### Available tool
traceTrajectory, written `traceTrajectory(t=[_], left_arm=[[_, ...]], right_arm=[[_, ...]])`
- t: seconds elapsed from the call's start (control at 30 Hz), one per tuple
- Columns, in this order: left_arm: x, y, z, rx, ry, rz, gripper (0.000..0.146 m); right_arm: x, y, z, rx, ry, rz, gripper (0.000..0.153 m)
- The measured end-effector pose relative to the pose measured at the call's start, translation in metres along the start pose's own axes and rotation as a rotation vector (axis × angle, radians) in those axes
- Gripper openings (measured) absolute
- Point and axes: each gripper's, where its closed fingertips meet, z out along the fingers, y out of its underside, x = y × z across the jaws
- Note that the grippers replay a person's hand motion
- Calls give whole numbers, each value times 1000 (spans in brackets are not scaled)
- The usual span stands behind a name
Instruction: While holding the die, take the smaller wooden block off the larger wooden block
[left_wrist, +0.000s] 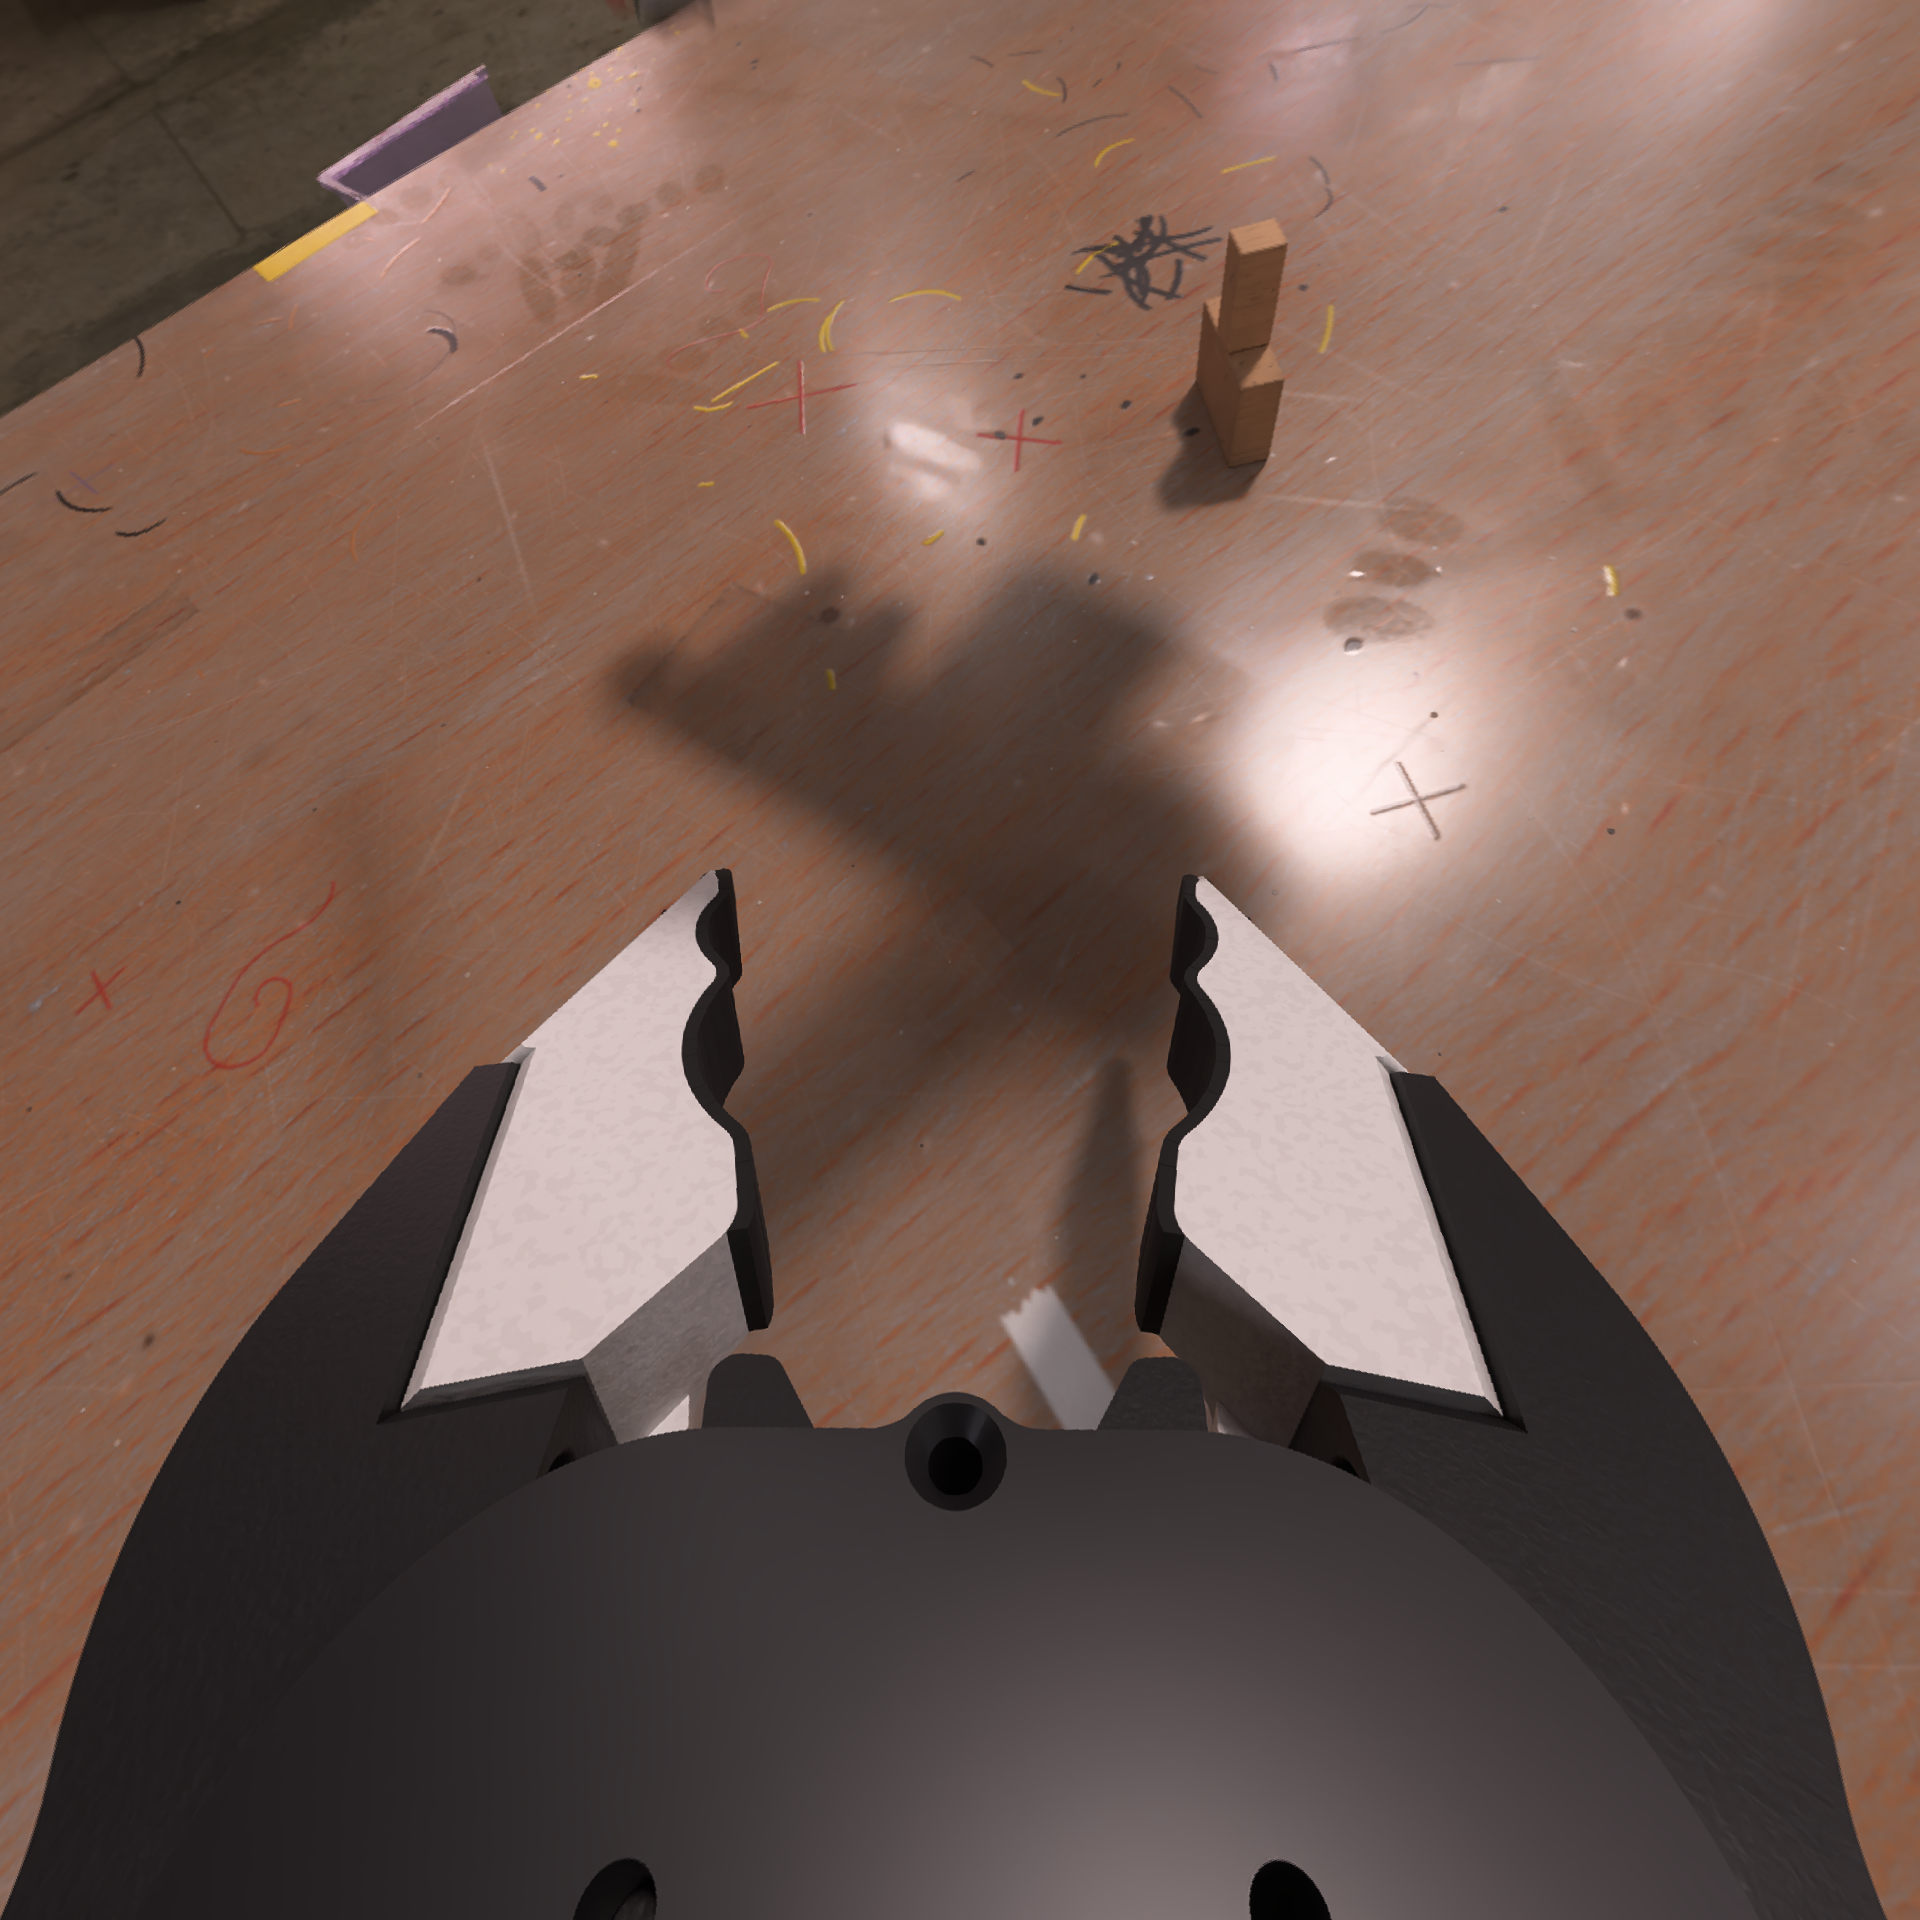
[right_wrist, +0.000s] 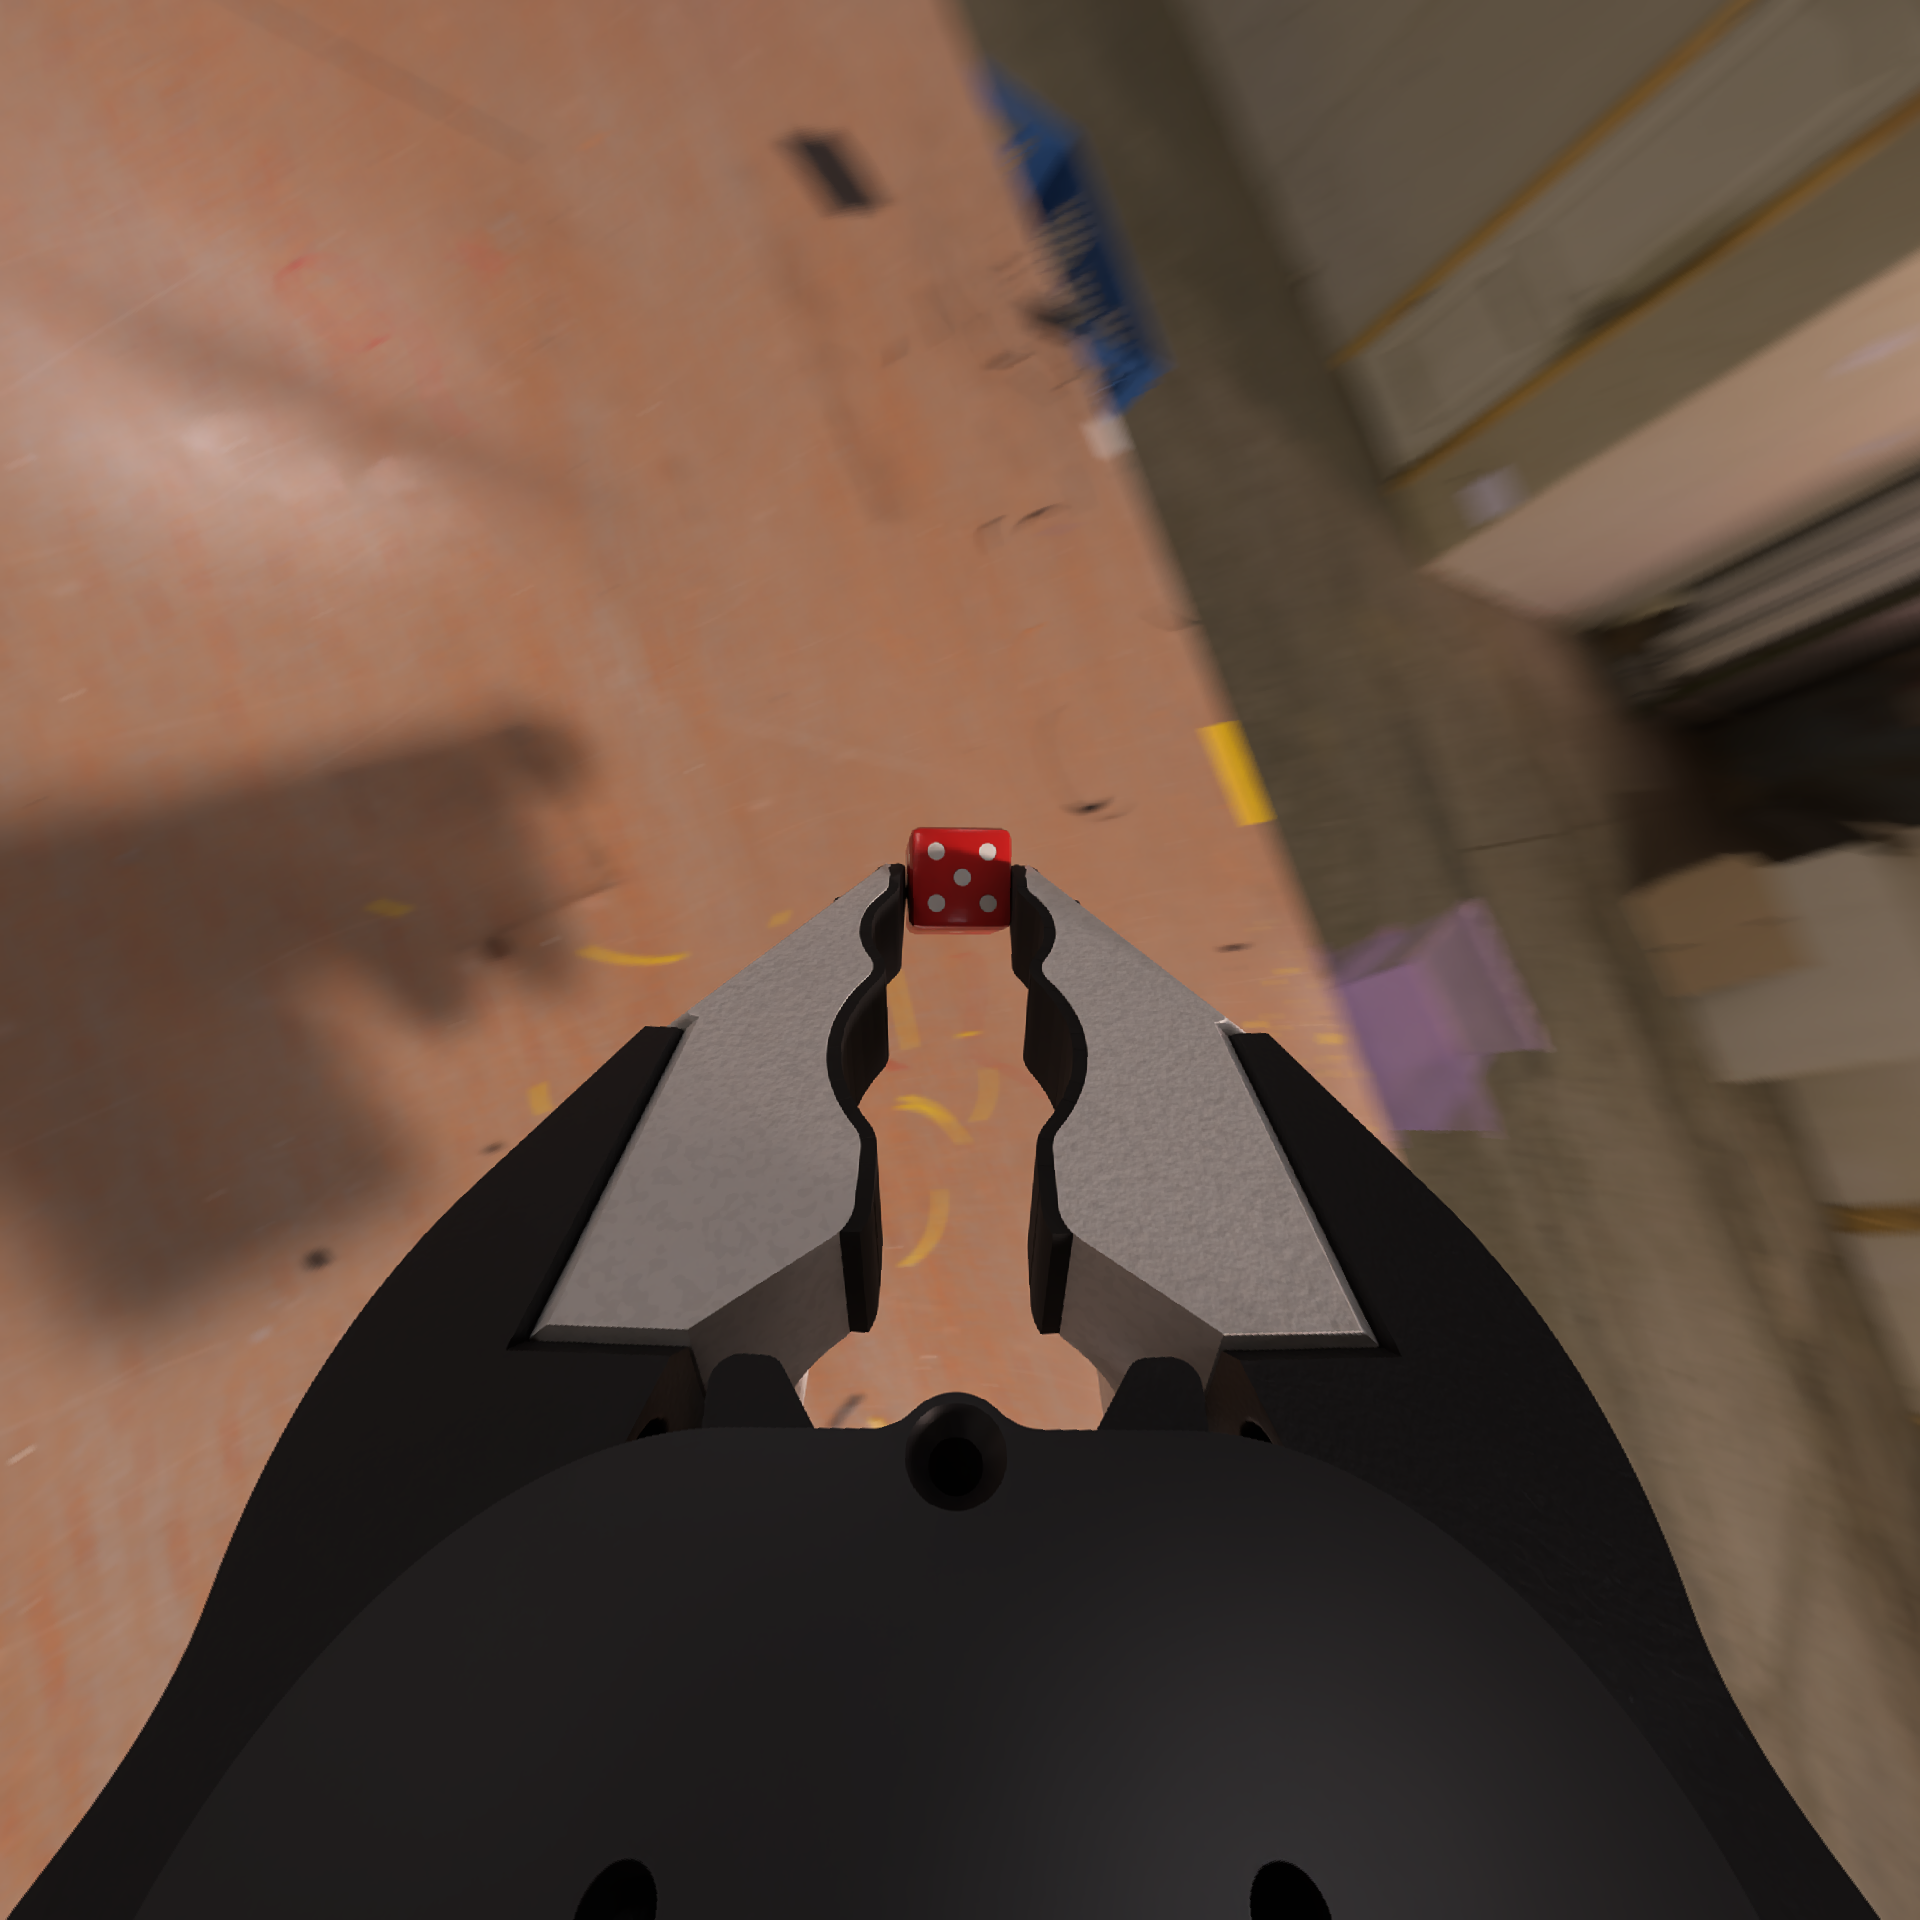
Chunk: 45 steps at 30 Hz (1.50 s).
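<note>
Two risks we see: our right gripper (right_wrist: 958, 883) pinches the small red die (right_wrist: 958, 879) only at its tips; our wide-open left gripper (left_wrist: 956, 904) could topple the smaller tan wooden block (left_wrist: 1254, 286) and larger wooden block (left_wrist: 1236, 390) at one o'clock.

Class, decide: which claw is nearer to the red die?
Right. The right claw grips the red die between its fingertips; the left claw hangs open above the table, with no die in its view.
</note>
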Motion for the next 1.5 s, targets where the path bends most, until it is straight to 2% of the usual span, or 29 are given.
traceTrajectory(t=[0.07,0.17,0.3,0.4,0.53,0.67,0.8,1.0,1.13,1.27,1.37,1.4,1.43,1.5], left_arm=[[-1,0,3,-11,-18,3,84],[-2,1,6,-7,-31,-18,84],[-9,5,9,-13,-66,-81,84],[-16,7,10,-31,-112,-104,83],[-26,14,15,-83,-166,-182,83],[-30,26,24,-203,-204,-238,82],[-28,20,35,-210,-226,-255,82],[-26,14,46,-226,-242,-291,83],[-28,14,36,-208,-207,-344,100],[-27,-26,10,-10,-210,-343,103],[13,-85,-6,194,-32,-349,99],[29,-104,-7,253,21,-347,95],[44,-118,-4,281,48,-334,84],[64,-133,16,218,31,-274,68]], right_arm=[[31,-16,-27,71,180,-24,20],[72,-32,-71,157,356,-9,20],[111,-46,-134,259,509,32,20],[126,-57,-178,354,590,54,20],[131,-64,-207,392,642,28,20],[129,-68,-215,425,649,21,20],[121,-74,-211,451,594,13,20],[115,-69,-191,391,558,-24,20],[114,-65,-183,369,532,-19,20],[115,-61,-176,352,523,-22,20],[115,-60,-172,343,518,-25,20],[114,-59,-170,340,514,-25,20],[114,-59,-169,335,511,-27,20],[113,-58,-167,329,509,-31,20]])
